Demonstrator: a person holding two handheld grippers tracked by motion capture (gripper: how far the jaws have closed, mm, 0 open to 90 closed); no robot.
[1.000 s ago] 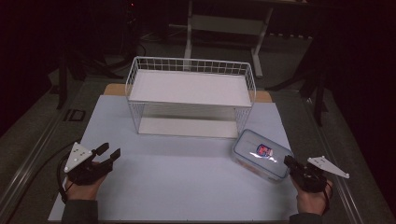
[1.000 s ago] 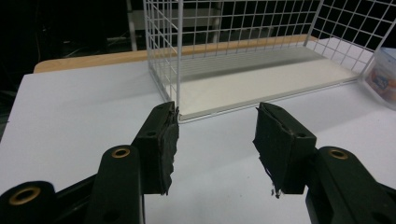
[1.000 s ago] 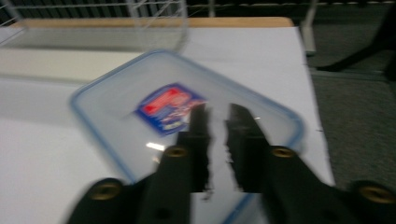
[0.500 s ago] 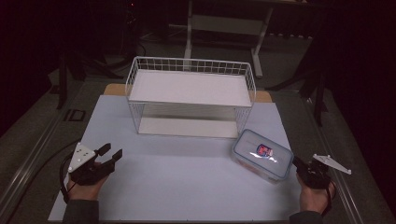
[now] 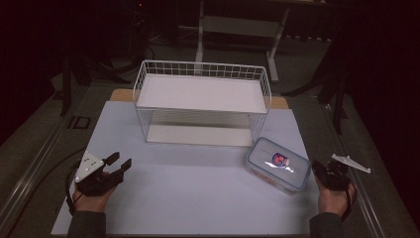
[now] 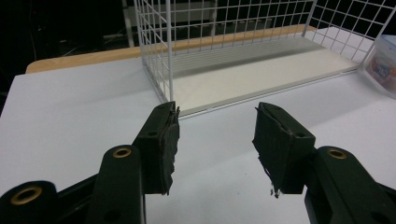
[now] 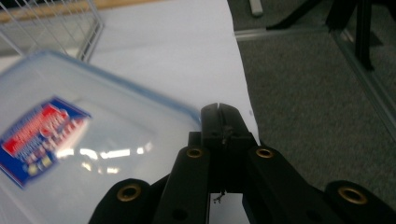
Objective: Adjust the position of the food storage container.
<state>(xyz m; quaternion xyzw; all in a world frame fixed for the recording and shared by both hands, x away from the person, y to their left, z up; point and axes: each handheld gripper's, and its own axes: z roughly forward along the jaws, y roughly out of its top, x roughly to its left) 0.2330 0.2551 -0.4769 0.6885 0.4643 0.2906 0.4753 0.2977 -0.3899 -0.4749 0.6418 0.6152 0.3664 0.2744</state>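
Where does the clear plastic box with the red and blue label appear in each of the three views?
High view: the clear plastic box lies right of centre, in front of the wire basket's right end, beside the right gripper.
Left gripper view: one corner of it at the right edge.
Right gripper view: it fills the left half, close beside the shut jaws.
Shared landmark: the white wire basket.
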